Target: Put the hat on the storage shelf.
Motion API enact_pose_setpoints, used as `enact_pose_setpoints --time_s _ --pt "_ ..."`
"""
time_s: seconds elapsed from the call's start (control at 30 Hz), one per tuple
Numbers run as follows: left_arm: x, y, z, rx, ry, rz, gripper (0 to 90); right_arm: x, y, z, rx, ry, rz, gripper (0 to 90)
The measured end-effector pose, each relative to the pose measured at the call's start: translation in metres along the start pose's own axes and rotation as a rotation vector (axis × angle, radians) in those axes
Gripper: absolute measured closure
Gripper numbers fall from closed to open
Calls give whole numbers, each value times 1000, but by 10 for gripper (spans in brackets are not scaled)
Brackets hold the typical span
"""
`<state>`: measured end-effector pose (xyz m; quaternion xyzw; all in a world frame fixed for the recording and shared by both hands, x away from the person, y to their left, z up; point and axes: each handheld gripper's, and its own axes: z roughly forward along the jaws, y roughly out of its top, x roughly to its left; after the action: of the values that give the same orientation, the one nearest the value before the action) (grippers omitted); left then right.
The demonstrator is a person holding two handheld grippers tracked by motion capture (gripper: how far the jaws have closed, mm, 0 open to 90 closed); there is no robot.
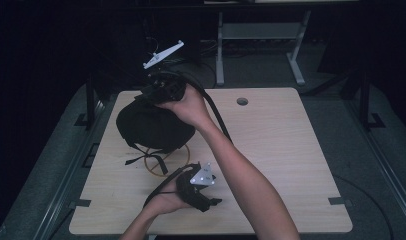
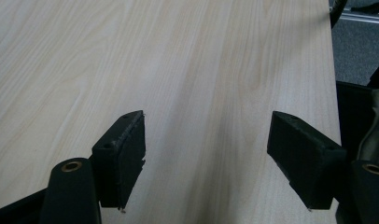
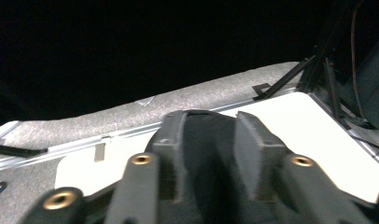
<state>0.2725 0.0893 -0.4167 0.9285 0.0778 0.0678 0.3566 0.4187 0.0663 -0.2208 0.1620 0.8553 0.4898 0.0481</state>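
the right gripper [image 1: 161,92] jaws stand apart at the black bag [image 1: 151,125], left gripper [image 2: 206,154] released; unheld, the bag could slump off the counter [image 1: 271,150].

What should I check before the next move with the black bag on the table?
1. Left tool jaws apart, nothing between them: ok.
2. Left tool over bare table, apart from the black bag: ok.
3. Right tool at the bag's top: ok.
4. Right tool gripping the bag: cannot tell; the gap between its jaws is dark in the right gripper view.
5. Straps out of the way: not ok; they trail loose across the tan ring in front of the bag.
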Motion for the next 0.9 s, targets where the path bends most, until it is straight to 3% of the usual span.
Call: enact_pose_setpoints --time_s 0.07,0.13,0.17,0.2,0.23,0.3,0.4,0.9 --pt "1 -1 0 -6 3 4 278 -1 -2 -3 -6 7 13 551" --pt "-3 -3 1 -36 12 -37 278 -3 -3 -7 0 11 17 520" --pt "0 -3 -1 -11 13 -11 278 -4 -5 -10 -10 18 24 512" --pt "0 -3 -1 -16 18 -13 278 -3 -7 -13 -17 12 27 501" --pt "-1 -3 -1 -37 21 -40 278 -4 -10 -15 -20 8 26 493" --pt "2 -3 -4 -21 24 -24 278 -5 -14 -19 -17 8 39 469" --pt "2 -4 -3 -34 33 -53 277 -10 -19 -27 -16 4 50 436" --pt "4 -5 -3 -49 33 -72 262 -22 -40 -56 -14 -4 66 333"
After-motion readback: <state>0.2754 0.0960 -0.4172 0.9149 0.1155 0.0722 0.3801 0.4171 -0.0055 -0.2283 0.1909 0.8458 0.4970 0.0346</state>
